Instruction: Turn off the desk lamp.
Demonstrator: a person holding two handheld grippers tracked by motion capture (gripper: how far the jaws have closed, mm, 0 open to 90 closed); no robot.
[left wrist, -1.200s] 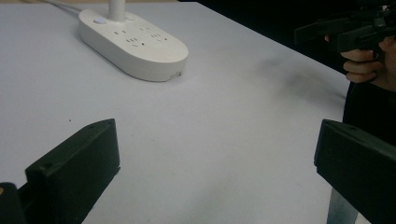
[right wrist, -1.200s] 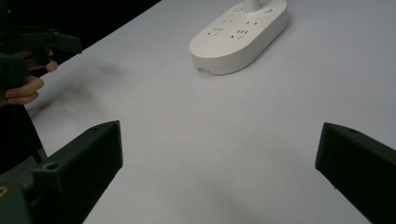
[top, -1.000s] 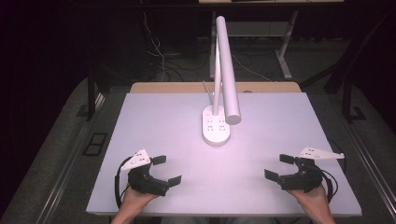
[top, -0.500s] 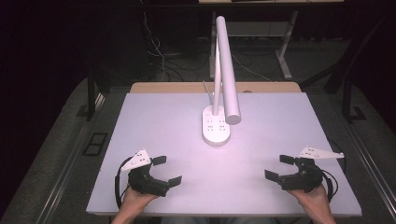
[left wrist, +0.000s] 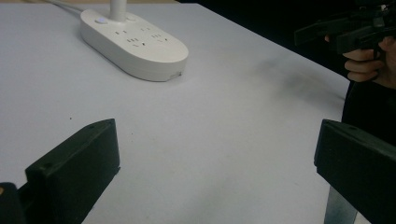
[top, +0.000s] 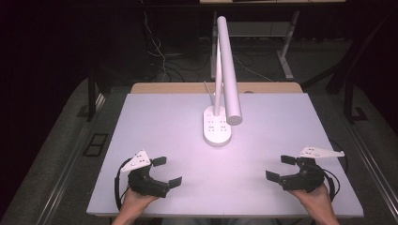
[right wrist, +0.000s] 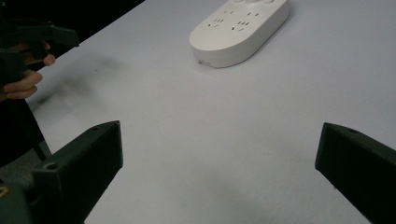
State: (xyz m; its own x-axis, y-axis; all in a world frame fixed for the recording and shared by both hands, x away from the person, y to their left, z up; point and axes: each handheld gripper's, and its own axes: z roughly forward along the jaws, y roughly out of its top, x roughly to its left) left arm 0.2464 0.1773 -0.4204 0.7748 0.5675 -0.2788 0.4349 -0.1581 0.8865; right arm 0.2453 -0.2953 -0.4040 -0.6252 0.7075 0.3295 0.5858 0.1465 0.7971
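Note:
A white desk lamp [top: 228, 70] rises from an oval white base with power sockets [top: 216, 126] near the middle of the white table [top: 159, 122]. The same base lies ahead in the left gripper view [left wrist: 133, 42] and in the right gripper view [right wrist: 240, 28]. My left gripper [top: 167, 171] rests open near the front left edge, with nothing between its jaws. At the front right my right gripper [top: 280, 168] is open too and holds nothing. Each hand grips its tool from below.
Cables [top: 155, 51] trail on the dark floor behind the table, beside metal table legs [top: 286, 47]. A wooden strip [top: 187, 87] runs along the table's far edge. The other hand's gripper appears at the upper right [left wrist: 359, 28] and upper left [right wrist: 32, 35] of the gripper views.

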